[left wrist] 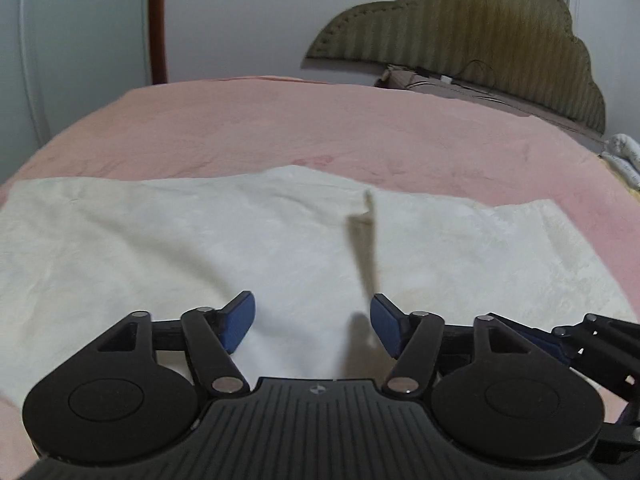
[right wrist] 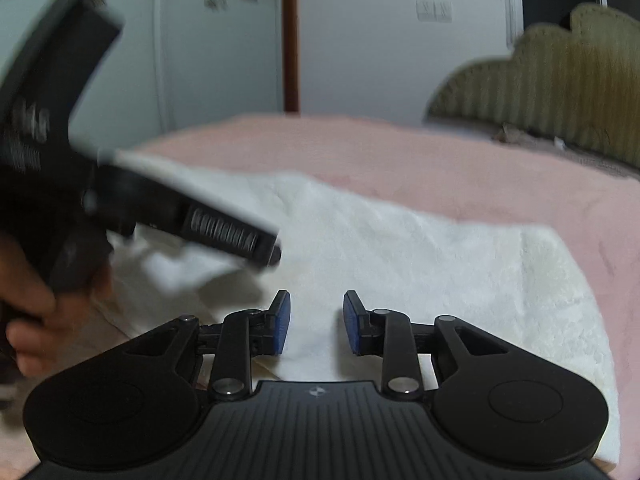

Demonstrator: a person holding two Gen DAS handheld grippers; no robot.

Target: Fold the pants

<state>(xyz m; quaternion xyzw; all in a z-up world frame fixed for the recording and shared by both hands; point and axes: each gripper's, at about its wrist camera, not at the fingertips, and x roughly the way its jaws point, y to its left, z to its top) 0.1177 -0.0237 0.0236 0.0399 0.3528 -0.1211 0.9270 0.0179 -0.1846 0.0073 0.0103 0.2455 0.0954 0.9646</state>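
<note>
Pants (left wrist: 192, 248): white, textured cloth, lying flat on the pink bedspread (left wrist: 320, 128). They run across the near part of the bed, under and ahead of both grippers.

Left gripper (left wrist: 312, 322): blue pads stand wide apart, over the pants. Nothing pinched. A thin pale strip (left wrist: 369, 248), drawstring or tag, hangs blurred just ahead of the right-hand pad; cannot tell whether it touches the pad.

Right gripper (right wrist: 313, 322): blue pads set apart by a narrower gap, white cloth showing through it below. Pads press on nothing.

Left wrist view only:
- the pale strip
- the pants' far edge from end to end, with a low peak near the middle
- a corner of the right gripper's black linkage at the right edge
- a white patterned bundle (left wrist: 624, 156) at the bed's right edge
- cables (left wrist: 452, 80) on the ledge under the headboard (left wrist: 480, 32)

Right wrist view only:
- the left gripper from the side, blurred, its body and spring over the pants' left part
- the hand (right wrist: 44, 312) around its grip, lower left
- the pants' right end, a squared corner on the pink
- small dark decals on the pale wardrobe door (right wrist: 216, 40); shapes too blurred to make out

Writing: white print on the side of the left gripper's body, unreadable. A small round logo on each gripper's ribbed plate; no letters legible.
</note>
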